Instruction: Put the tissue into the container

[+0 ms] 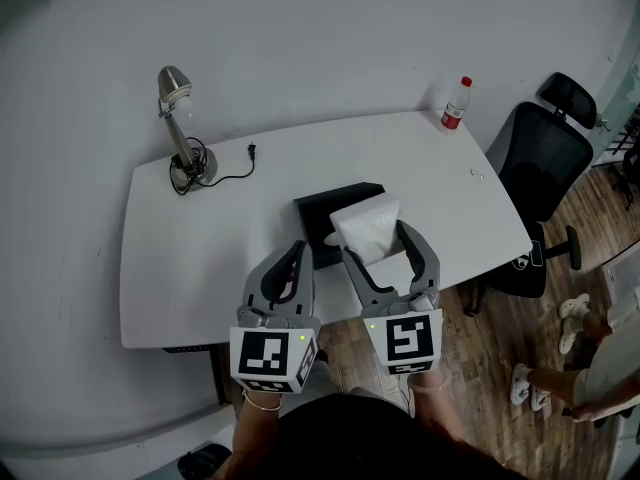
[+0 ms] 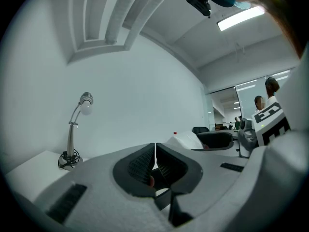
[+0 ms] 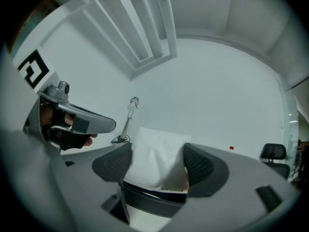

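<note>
A white tissue pack (image 1: pixel 368 226) (image 3: pixel 157 158) sits between the jaws of my right gripper (image 1: pixel 375 240) (image 3: pixel 157 164), which is shut on it. The pack hangs just above the near right part of a black open container (image 1: pixel 325 211) in the middle of the white table (image 1: pixel 200 268). In the right gripper view the container's dark rim (image 3: pixel 154 199) lies right under the pack. My left gripper (image 1: pixel 296 250) (image 2: pixel 155 151) is shut with nothing in it, at the table's front edge just left of the container. From the left gripper view the tissue pack (image 2: pixel 186 140) shows to the right.
A silver desk lamp (image 1: pixel 178 118) (image 2: pixel 77 129) with its cable stands at the table's back left. A red-capped bottle (image 1: pixel 456 103) stands at the back right corner. A black office chair (image 1: pixel 545 158) is beside the table's right end, and a person (image 1: pixel 600 368) stands at the far right.
</note>
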`<state>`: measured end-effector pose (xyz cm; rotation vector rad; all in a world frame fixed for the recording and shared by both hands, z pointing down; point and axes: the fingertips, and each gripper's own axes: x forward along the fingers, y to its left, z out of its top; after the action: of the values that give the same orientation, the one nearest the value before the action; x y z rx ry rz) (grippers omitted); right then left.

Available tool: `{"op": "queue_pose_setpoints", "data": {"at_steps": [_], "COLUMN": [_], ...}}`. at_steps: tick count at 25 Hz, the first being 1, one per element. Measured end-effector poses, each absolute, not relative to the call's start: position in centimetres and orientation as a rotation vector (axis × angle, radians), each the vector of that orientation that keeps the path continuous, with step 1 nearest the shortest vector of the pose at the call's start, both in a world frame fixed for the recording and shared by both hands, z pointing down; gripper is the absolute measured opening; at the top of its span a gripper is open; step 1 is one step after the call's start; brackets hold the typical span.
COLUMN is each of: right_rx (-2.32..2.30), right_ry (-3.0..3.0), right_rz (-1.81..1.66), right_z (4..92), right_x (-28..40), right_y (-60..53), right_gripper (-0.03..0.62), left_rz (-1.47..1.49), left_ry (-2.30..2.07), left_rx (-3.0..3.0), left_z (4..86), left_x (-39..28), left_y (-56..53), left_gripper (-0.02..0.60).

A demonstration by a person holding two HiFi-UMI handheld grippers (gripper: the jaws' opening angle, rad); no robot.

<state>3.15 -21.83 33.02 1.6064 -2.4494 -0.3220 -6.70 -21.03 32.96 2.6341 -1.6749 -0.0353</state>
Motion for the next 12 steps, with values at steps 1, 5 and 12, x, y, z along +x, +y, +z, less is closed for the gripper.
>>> {"op": "queue_pose_setpoints", "data": {"at_steps": [1,5,12], "right_rx": [1.604,1.592,1.595], "right_ry": [-2.447,-2.427,-2.38], "right_rz": [-0.316,-0.285,-0.216], "right_z": [33.2,33.9,35.6], "right_x": [2.9,2.2,1.8], "right_y": [-22.2,-23.6,-25.7], "right_gripper": [0.356,0.354,0.354], "left_rz": [-0.035,-0.032,-0.033], "left_ry": [-1.673,-1.658,-1.605], "left_rx": [2.631,2.623,2.638], "left_z": [33.0,33.4,33.8], "left_x": [-7.0,-7.9,-8.6], "left_y": [-21.4,-22.7,-24.6], "left_gripper": [0.029,0.029,0.029]}}
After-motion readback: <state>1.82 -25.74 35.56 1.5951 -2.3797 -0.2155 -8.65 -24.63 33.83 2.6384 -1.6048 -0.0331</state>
